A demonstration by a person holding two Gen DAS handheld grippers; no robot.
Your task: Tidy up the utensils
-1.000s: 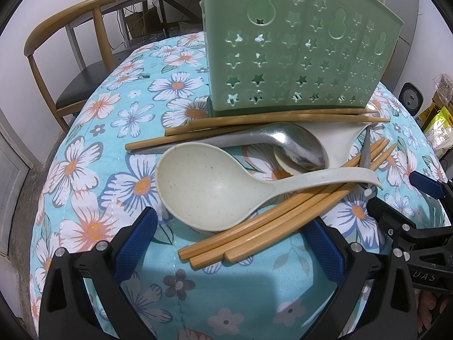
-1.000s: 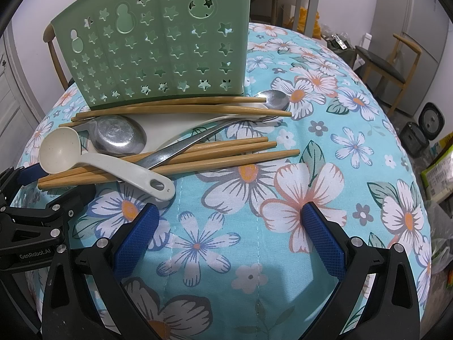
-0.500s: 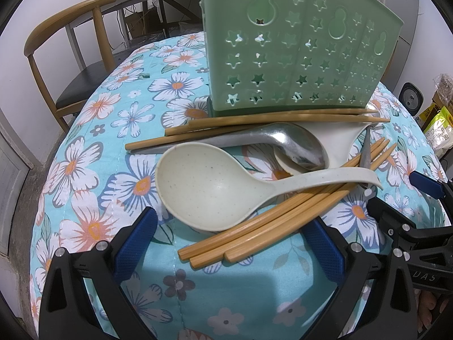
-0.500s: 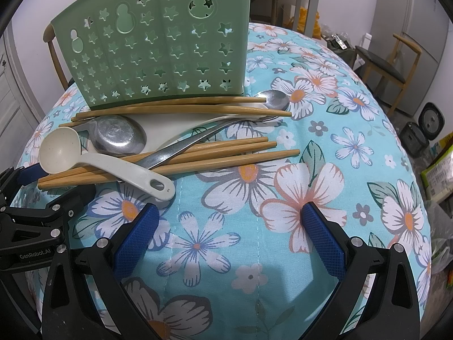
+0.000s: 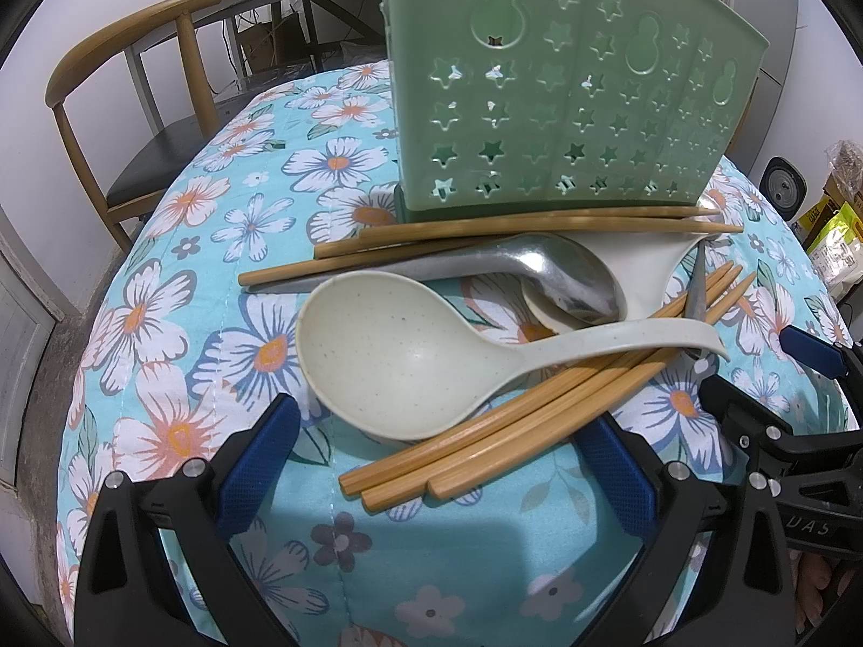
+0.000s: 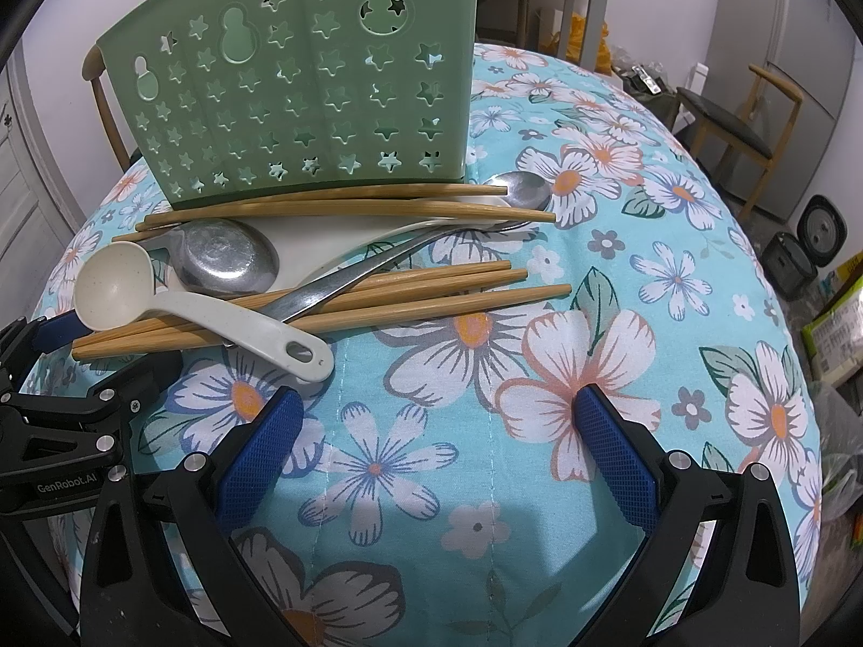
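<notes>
Green caddy (image 6: 302, 91), jumbled utensils, gaping right gripper (image 6: 436, 450)

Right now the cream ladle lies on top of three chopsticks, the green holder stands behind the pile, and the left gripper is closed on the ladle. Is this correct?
Not quite. The left gripper is open and holds nothing; the left wrist view shows its blue pads wide apart, short of the cream ladle. The ladle does lie on three chopsticks, with the green holder standing behind the pile.

light: even indoor, soft shadows | focus: sharp | edges: fisheye warp, dark corners
</notes>
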